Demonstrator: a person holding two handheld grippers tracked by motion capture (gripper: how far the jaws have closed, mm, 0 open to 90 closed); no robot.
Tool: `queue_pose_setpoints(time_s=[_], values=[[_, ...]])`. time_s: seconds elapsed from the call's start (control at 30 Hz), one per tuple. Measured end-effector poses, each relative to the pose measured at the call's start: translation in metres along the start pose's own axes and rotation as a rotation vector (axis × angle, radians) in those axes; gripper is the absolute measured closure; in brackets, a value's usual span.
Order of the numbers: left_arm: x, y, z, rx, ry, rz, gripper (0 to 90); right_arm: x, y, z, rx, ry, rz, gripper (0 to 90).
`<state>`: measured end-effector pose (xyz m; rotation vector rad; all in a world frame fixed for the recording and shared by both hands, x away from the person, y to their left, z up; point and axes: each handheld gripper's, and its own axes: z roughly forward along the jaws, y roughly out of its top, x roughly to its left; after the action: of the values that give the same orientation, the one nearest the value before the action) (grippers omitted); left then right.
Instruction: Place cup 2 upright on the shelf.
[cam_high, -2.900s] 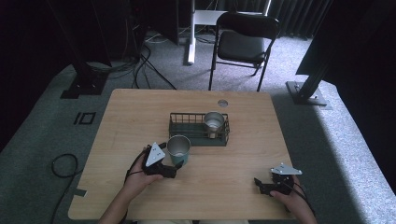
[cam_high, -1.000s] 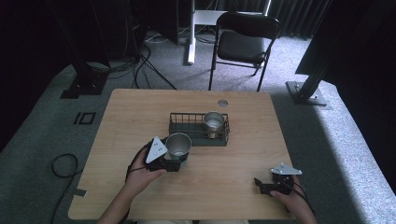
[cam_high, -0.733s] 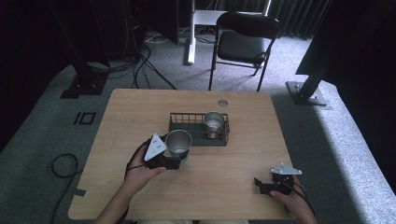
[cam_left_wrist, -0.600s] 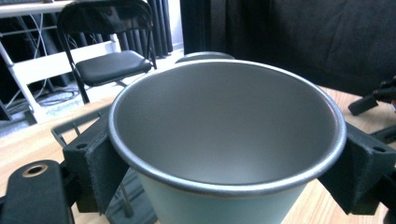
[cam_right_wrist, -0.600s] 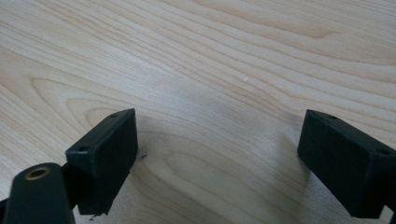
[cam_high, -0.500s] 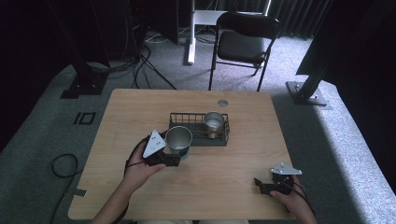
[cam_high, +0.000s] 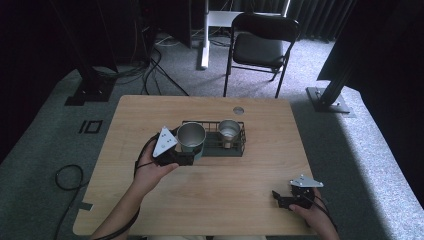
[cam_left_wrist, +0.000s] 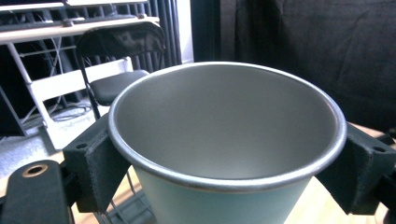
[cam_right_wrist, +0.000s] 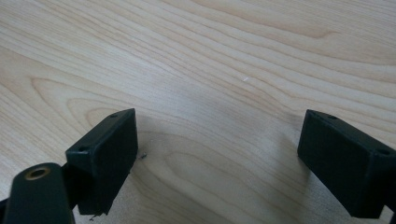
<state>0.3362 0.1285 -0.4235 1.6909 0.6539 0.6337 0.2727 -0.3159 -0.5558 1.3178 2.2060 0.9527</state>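
Left gripper view: left gripper (cam_left_wrist: 229, 158) clamps cup (cam_left_wrist: 224, 140); right gripper (cam_right_wrist: 229, 158) wide open, empty.

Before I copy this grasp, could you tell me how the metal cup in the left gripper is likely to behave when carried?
The metal cup looks thin-walled and empty, so probably light and rigid. Its smooth, downward-tapering side may slip through the left gripper, though the rolled rim sits above the pads and might catch. Set beside the other cup in the wire basket, its narrower base could tip.
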Motion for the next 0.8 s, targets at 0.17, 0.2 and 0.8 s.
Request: queue_pose_setpoints(time_s=[0.17,0.2,0.8], values=[[0.005,0.009,0.005,-0.020,0.050,-0.012,13.3,0.000,0.000,0.000,0.000,0.001,-0.001,11.7],[0.006,0.009,0.006,-0.021,0.058,-0.015,13.3,0.000,0.000,0.000,0.000,0.000,0.000,11.7],[0.018,0.019,0.042,-0.041,0.176,-0.054,13.3,0.000,0.000,0.000,0.000,0.000,0.001,11.7]])
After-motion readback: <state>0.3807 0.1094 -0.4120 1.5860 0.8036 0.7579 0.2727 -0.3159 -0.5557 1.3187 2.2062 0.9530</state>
